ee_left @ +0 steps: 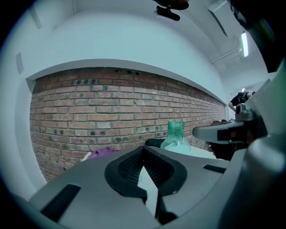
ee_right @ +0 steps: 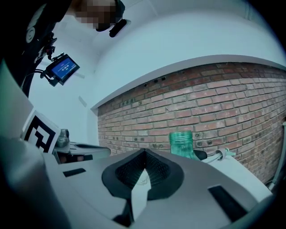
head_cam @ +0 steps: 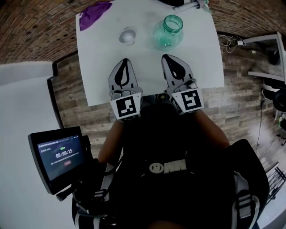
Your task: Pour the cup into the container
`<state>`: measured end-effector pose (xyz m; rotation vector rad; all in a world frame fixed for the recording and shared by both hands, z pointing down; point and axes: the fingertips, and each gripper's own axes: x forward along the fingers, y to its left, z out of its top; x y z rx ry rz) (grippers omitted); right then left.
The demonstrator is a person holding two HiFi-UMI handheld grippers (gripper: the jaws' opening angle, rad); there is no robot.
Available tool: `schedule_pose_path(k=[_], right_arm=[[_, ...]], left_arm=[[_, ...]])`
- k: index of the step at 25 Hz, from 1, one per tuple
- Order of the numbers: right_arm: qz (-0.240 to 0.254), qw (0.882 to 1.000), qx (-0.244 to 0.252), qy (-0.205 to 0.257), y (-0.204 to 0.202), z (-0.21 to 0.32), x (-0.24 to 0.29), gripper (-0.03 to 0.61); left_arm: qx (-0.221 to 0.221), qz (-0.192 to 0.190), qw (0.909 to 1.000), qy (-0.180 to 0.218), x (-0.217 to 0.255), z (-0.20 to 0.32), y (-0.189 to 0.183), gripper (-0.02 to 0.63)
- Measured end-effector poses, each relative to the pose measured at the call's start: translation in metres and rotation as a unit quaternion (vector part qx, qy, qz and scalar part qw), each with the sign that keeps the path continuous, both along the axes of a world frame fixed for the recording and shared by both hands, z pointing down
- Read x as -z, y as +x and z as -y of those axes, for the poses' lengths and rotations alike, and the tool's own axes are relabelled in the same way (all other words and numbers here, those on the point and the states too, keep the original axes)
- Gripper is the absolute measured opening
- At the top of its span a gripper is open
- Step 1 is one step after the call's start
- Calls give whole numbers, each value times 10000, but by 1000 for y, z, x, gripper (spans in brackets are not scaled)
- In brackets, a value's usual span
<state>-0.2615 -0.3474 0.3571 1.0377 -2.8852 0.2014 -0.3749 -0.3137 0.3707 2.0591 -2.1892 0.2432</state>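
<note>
On the white table (head_cam: 89, 67) a purple cloth (head_cam: 94, 13) lay at the far left corner; the clear cup (head_cam: 127, 36) stood ahead of the left gripper (head_cam: 124, 61), jaws together and empty; the green jar (head_cam: 168, 31) stood ahead of the right gripper (head_cam: 167, 57), likewise closed on nothing

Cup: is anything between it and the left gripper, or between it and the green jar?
Nothing visible. Bare white table lies between the left gripper and the cup, and between the cup and the green jar. The purple cloth lies aside at a far corner.
</note>
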Motion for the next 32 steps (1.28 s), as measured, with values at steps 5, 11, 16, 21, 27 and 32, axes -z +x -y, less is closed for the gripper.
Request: schedule_pose_path(k=[5,11,16,21,27,32], right_arm=[[-84,9998,-196,57,-23,17,-2,-2],[-202,9992,-288,211,-34,27,-4,-2],[-425,9982,-380,208,-29,37,-12,-2],[-540,9970,-523,182,-16,40,-6,-2],[-646,9963,-569,82,-13,48,-13,-2],[-648,9960,-608,41,-15,52,-16,-2]], left_arm=[[-274,10,9995,-143,-37,25,-26,-2],[-1049,-296,9921,-622,-87,47,-22,338],[-1661,98,9824,-848,-130,77,-22,477],[-2010,175,9750,-931,-148,98,-24,492],[-2200,-71,9714,-894,-154,121,-26,492],[-2290,-260,9689,-901,-157,129,-28,492]])
